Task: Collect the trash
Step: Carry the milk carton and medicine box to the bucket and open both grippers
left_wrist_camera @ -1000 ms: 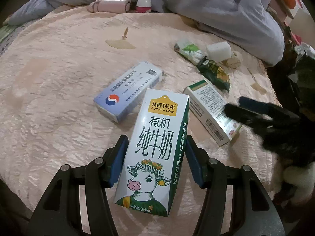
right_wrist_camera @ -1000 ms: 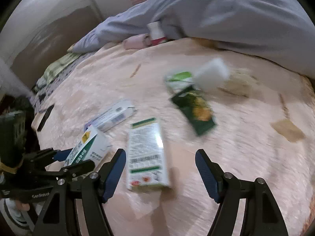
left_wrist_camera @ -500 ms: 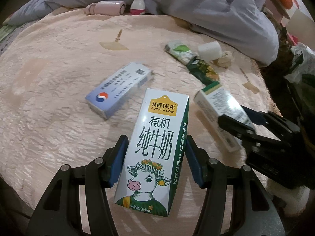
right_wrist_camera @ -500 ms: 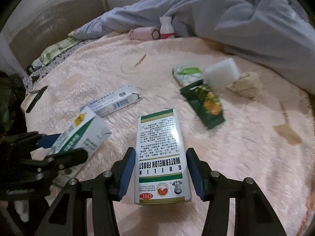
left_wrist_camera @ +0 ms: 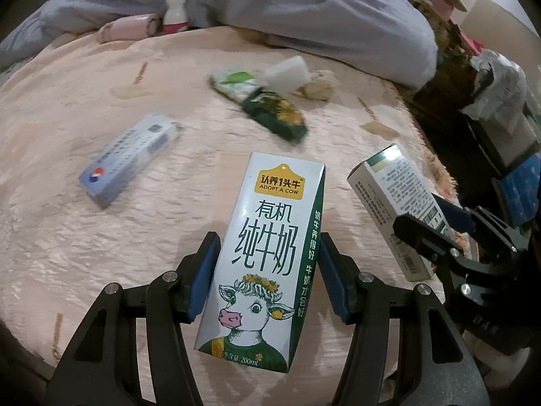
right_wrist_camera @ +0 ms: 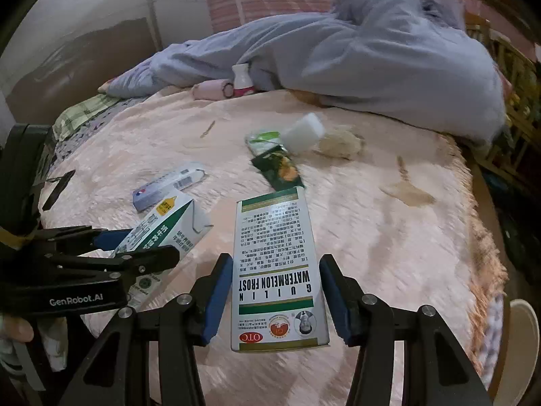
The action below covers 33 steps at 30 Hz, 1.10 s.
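- Milk carton (left_wrist_camera: 267, 253) sits clamped in the left gripper (left_wrist_camera: 267, 270), jaws pressing both its sides, above the bed (left_wrist_camera: 67, 237).
- Right gripper (right_wrist_camera: 275, 297) jaws grip the medicine box (right_wrist_camera: 277, 270), lifted over the bed too.
- Blue box (left_wrist_camera: 128, 162) and green wrapper (left_wrist_camera: 274, 115) lie on the bed.

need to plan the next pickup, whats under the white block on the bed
The white block overlaps one end of a pale green wrapper; whatever else lies beneath it is hidden.
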Available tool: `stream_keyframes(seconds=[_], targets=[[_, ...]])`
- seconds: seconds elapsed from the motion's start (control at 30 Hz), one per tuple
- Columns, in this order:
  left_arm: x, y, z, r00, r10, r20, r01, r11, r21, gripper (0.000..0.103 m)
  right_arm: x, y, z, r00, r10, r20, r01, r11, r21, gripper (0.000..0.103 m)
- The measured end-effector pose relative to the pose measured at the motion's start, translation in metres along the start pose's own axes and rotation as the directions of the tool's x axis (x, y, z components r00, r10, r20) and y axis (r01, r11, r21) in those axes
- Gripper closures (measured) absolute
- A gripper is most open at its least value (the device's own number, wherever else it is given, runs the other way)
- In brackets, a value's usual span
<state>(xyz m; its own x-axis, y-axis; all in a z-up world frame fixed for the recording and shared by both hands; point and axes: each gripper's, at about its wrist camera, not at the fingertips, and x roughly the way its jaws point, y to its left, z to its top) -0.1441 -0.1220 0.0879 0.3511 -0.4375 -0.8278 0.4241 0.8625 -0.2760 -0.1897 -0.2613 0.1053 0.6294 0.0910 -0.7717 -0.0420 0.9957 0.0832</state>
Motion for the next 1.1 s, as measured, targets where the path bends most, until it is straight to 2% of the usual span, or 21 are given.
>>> stream_keyframes(seconds=[0.57,1.1], targets=[[0.004,-0.096,0.001,0.997,-0.072,0.010,0.070,0.989,0.130,0.047,-0.063,-0.069,-0.038,0.994,-0.093,0.050,0.087,0.989,0.116,0.052],[0.023,-0.178,0.000,0.995,-0.098,0.004,0.094,0.966,0.240,0.047,-0.112,-0.153,-0.079,0.974,-0.219,0.052,0.201,0.949,0.242,0.052]])
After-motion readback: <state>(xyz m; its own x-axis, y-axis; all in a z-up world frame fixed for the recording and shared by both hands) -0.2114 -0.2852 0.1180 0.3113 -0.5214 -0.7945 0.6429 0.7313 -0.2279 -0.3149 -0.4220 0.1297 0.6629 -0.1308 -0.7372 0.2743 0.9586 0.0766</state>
